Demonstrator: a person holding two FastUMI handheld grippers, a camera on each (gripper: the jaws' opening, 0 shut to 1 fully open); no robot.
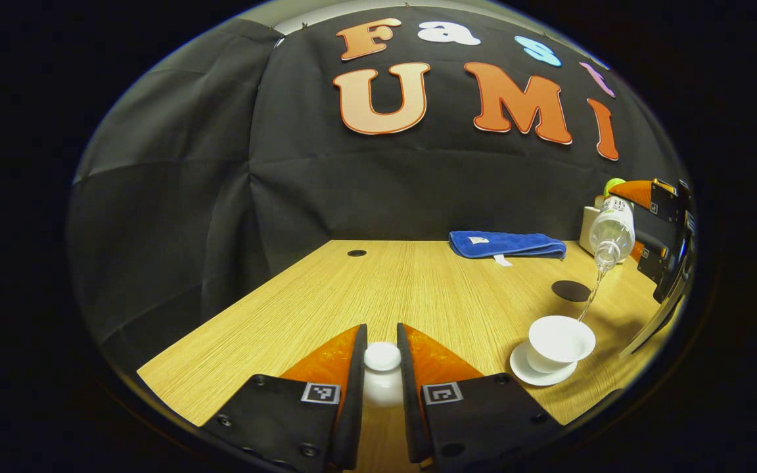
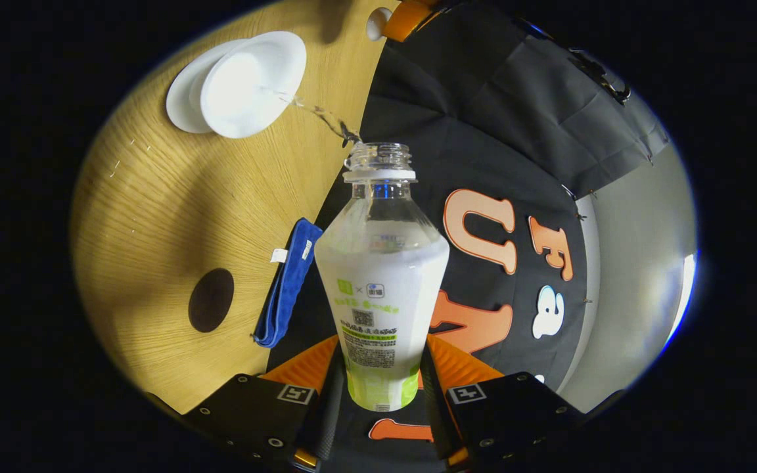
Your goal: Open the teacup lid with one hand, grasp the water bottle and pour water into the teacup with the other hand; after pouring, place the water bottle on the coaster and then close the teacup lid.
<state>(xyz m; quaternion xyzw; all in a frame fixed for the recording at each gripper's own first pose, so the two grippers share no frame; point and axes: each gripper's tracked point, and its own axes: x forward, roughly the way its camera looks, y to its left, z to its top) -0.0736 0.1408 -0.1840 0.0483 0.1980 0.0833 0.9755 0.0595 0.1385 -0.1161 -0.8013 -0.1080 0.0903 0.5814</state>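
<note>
In the left gripper view my left gripper (image 1: 382, 358) is shut on the white teacup lid (image 1: 382, 357), held over the wooden table (image 1: 378, 289). The open white teacup (image 1: 559, 339) stands on its saucer (image 1: 528, 371) to the right. Above it the water bottle (image 1: 612, 230) is tipped neck-down, and a thin stream of water falls to the cup's rim. In the right gripper view my right gripper (image 2: 382, 387) is shut on the water bottle (image 2: 382, 282). Its uncapped mouth points at the teacup (image 2: 253, 84), with water running into it. The dark round coaster (image 2: 211, 299) lies on the table beside the cup.
A folded blue cloth (image 1: 506, 244) lies at the back of the table by the booth wall, also seen as the blue cloth (image 2: 286, 286) past the coaster (image 1: 570, 290). A small dark hole (image 1: 356, 253) sits at the table's far left.
</note>
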